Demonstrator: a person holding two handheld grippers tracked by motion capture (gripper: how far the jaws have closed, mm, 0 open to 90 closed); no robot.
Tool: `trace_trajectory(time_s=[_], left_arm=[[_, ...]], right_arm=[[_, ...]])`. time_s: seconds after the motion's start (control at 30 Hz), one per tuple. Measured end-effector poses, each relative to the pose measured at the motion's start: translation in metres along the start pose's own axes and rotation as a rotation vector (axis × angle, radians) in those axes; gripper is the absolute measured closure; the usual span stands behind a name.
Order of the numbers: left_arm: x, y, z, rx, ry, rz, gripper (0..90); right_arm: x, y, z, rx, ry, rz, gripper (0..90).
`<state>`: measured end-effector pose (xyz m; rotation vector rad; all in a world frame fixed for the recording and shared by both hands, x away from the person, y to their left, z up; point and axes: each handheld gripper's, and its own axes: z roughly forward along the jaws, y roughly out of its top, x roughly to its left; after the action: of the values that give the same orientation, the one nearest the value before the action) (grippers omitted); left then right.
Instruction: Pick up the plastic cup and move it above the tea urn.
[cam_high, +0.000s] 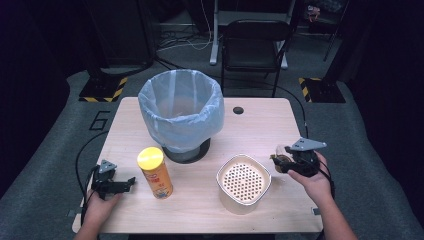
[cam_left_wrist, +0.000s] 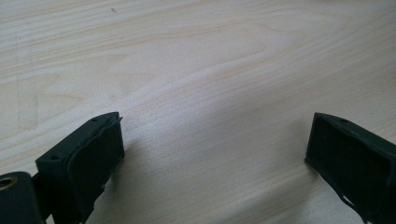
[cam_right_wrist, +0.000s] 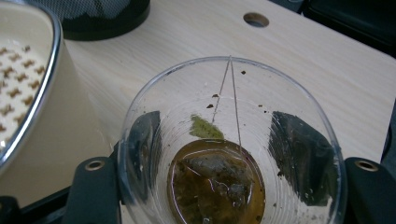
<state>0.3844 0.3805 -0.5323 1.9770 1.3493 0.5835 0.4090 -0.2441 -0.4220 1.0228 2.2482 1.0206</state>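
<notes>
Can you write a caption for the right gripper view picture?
Right gripper clamps a clear plastic cup holding a wet tea bag.

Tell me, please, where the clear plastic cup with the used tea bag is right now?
In the high view, the clear plastic cup sits at the table's right side, clamped in the right gripper, just right of the cream perforated strainer bowl.

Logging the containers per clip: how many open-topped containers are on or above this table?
3. A bag-lined waste bin stands at the table's far middle; a cream strainer container sits near the front right; a clear plastic cup holding a tea bag is gripped by the right gripper.
</notes>
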Motion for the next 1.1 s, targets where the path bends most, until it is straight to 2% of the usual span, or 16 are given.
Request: trace_trajectory(time_s=[0.23,0.47,0.6,0.67,0.8,1.1], left_arm=[[0.000,0.000,0.000,0.000,0.000,0.000,3.9],[0.000,0.000,0.000,0.000,0.000,0.001,3.9],[0.000,0.000,0.000,0.002,0.000,0.000,3.9],[0.000,0.000,0.000,0.000,-0.001,0.000,3.9],[0.000,0.000,0.000,0.000,-0.001,0.001,3.9],[0.000,0.000,0.000,0.001,-0.001,0.002,3.9]], right_arm=[[-0.011,0.022,0.007,-0.056,0.084,-0.011,34.2],[-0.012,0.042,0.018,-0.081,0.141,-0.081,34.3],[-0.013,0.049,0.023,-0.095,0.167,-0.088,34.3],[-0.014,0.054,0.029,-0.112,0.179,-0.072,34.3],[-0.014,0.057,0.034,-0.127,0.186,-0.067,34.3],[-0.007,0.066,0.031,-0.117,0.176,-0.151,34.3]])
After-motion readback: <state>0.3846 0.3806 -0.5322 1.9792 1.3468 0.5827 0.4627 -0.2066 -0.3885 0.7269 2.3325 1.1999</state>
